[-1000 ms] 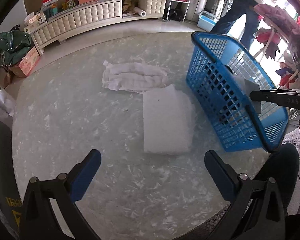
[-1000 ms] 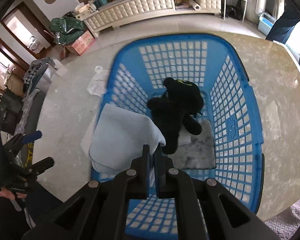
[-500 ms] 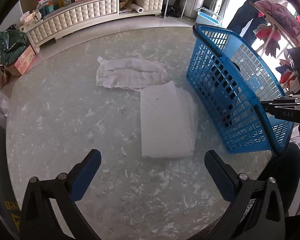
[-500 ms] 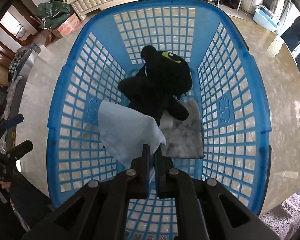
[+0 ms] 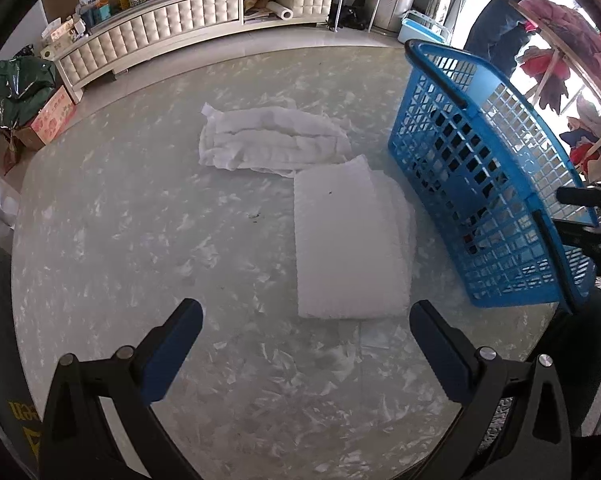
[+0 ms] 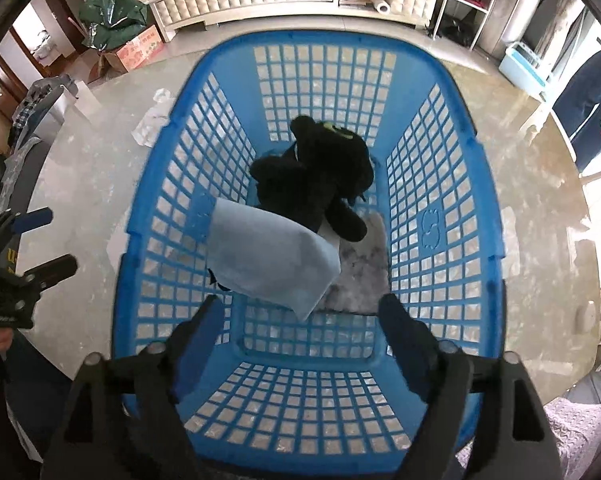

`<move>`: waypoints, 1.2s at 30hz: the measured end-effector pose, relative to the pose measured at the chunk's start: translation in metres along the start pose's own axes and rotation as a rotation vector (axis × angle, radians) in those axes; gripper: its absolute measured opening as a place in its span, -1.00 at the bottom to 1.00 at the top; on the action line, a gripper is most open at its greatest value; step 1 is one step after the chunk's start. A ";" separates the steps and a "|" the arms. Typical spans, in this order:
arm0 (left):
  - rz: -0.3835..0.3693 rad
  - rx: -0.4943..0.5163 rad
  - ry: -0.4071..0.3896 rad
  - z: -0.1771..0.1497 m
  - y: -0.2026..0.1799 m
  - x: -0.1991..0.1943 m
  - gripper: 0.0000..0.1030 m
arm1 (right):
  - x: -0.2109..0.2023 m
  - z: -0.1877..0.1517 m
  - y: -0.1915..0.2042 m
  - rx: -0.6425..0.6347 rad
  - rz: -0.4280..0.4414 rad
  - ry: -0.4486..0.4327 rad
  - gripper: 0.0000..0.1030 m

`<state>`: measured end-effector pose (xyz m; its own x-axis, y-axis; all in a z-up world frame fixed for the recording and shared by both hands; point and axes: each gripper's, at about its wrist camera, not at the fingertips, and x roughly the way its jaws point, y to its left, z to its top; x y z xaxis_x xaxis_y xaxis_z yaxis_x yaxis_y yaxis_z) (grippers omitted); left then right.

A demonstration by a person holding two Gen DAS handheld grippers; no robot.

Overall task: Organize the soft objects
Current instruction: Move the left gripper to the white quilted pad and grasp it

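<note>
Now blue cloth (image 6: 268, 256) beyond right gripper (image 6: 302, 332)

Marble table (image 5: 120, 248): basket (image 5: 480, 200), 2 cloths (image 5: 348, 240)

My left gripper (image 5: 305, 334) has black arms, blue pads, silver screws and a yellow marking. My right gripper (image 6: 300, 334) matches: black arms, dark blue pads, round silver screw heads.
</note>
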<state>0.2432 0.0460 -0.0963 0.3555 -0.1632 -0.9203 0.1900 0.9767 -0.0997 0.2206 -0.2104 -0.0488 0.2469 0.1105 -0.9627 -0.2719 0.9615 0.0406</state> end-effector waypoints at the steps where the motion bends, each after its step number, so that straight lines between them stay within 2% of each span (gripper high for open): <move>1: -0.001 0.002 0.003 0.001 0.001 0.003 1.00 | -0.003 -0.001 0.001 -0.007 -0.006 -0.010 0.77; 3: 0.003 0.011 0.007 0.005 0.002 0.010 1.00 | -0.011 -0.002 0.004 -0.019 -0.019 -0.025 0.84; 8: 0.015 0.021 0.022 0.014 0.003 0.031 1.00 | -0.010 0.002 0.004 -0.012 -0.018 -0.020 0.85; 11: -0.049 -0.016 0.021 0.019 0.008 0.039 1.00 | 0.003 0.008 0.000 0.000 -0.017 0.000 0.85; 23: -0.038 -0.002 0.083 0.039 0.005 0.091 0.97 | 0.016 0.018 -0.007 0.031 0.000 -0.001 0.86; 25: -0.053 -0.013 0.099 0.040 0.006 0.096 0.71 | 0.016 0.020 -0.005 0.026 -0.001 -0.001 0.87; 29: -0.111 -0.005 0.103 0.040 -0.003 0.104 0.29 | 0.016 0.020 -0.004 0.024 0.009 -0.006 0.87; 31: -0.144 -0.005 0.109 0.039 -0.008 0.104 -0.10 | 0.016 0.019 -0.005 0.027 0.012 -0.011 0.87; 36: -0.134 0.027 0.099 0.035 -0.027 0.101 -0.34 | 0.011 0.013 -0.005 0.030 0.021 -0.016 0.87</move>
<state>0.3062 -0.0017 -0.1731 0.2336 -0.2759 -0.9324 0.2547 0.9428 -0.2152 0.2371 -0.2108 -0.0564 0.2561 0.1347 -0.9572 -0.2489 0.9660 0.0693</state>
